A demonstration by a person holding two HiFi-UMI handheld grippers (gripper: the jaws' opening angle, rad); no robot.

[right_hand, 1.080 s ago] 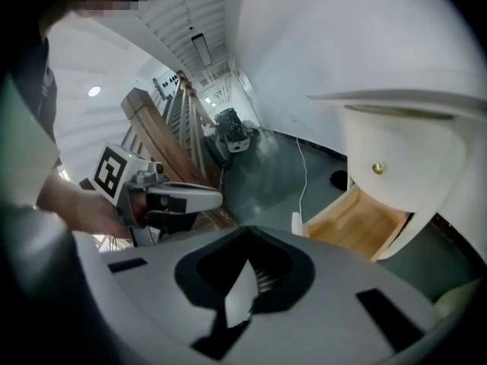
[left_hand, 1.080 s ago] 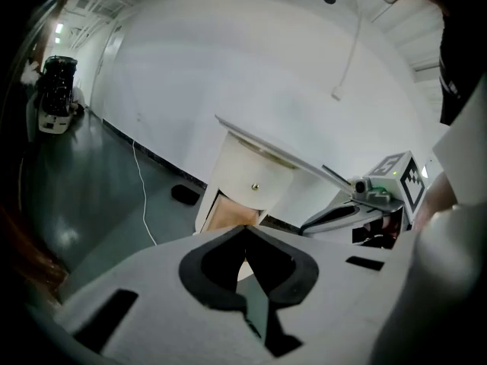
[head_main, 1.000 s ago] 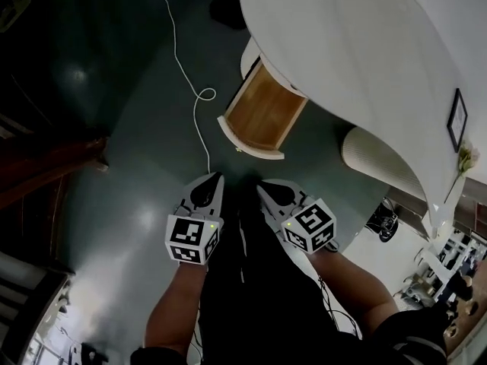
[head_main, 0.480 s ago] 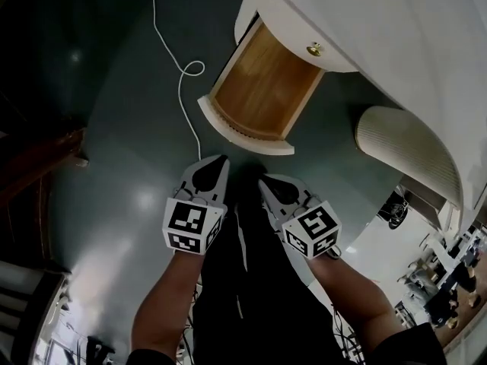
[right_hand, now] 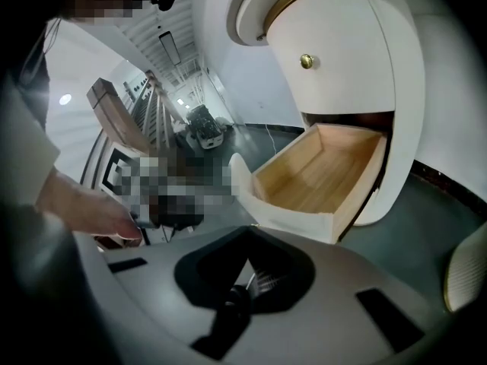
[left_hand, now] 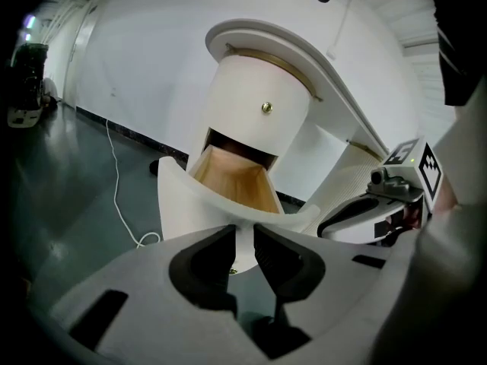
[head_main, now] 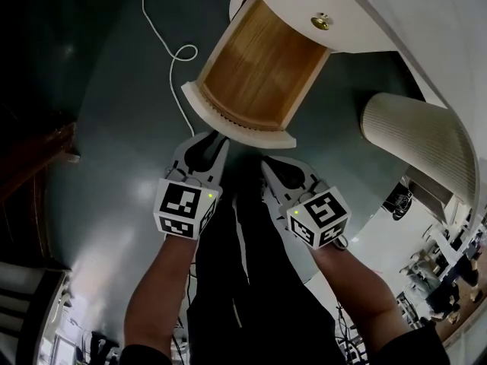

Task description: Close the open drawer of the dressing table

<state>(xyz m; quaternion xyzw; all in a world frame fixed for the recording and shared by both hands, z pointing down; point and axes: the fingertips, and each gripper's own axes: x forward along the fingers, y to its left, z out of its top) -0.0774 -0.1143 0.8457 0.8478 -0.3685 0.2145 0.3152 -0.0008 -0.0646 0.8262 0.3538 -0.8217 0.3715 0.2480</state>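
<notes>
Jaws on the left gripper (head_main: 215, 139) are held a slit apart with nothing between them. On the right gripper (head_main: 268, 166) they are pressed together, also empty.

The drawer (head_main: 255, 71) is pulled well out of the dressing table (head_main: 365, 6), below the brass knob (head_main: 321, 21). Its inside is bare wood.

Step is judged as approach: the left tips sit just at the curved drawer front (head_main: 236, 124), and contact can't be confirmed. The right tips are a bit short of it.

The drawer's long axis runs from the table out toward the person, with the front facing the grippers. Next, a straight push along that axis is called for. Both tips should be kept level on the front so the drawer isn't skewed.
</notes>
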